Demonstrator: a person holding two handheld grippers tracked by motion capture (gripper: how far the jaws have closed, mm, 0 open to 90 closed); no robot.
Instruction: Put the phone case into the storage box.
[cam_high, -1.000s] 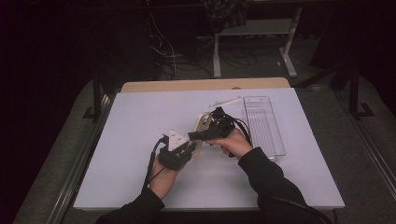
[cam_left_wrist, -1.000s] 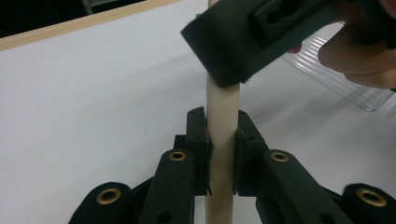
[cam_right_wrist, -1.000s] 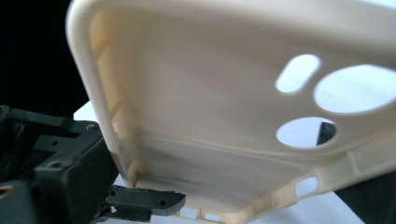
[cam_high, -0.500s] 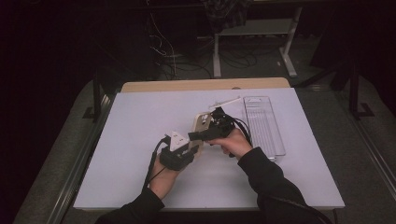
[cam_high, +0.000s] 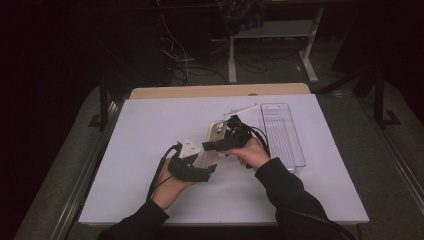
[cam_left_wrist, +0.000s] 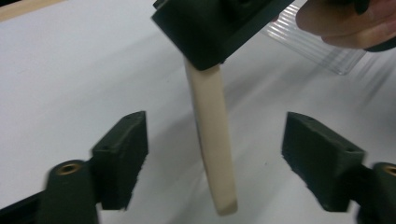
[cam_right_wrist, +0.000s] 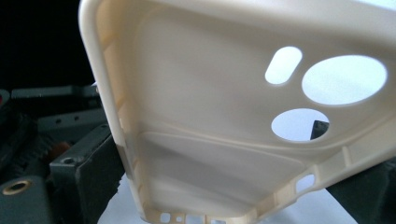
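Note:
A cream phone case with camera cut-outs is held on edge above the white table. My right gripper is shut on the case's upper part. In the right gripper view the case's inside sits between the jaws of my right gripper. My left gripper is at the case's near end. Its jaws have just been opening, and the pads now stand apart on either side of the case's thin edge without touching it.
A clear ribbed plastic tray lies to the right of the hands, and its corner is behind the case. A thin white strip lies behind the case. A wooden board edge runs along the far side.
The left gripper's jaws stand wider around the case's near end than before. Both hands and the case have stayed about where they were.

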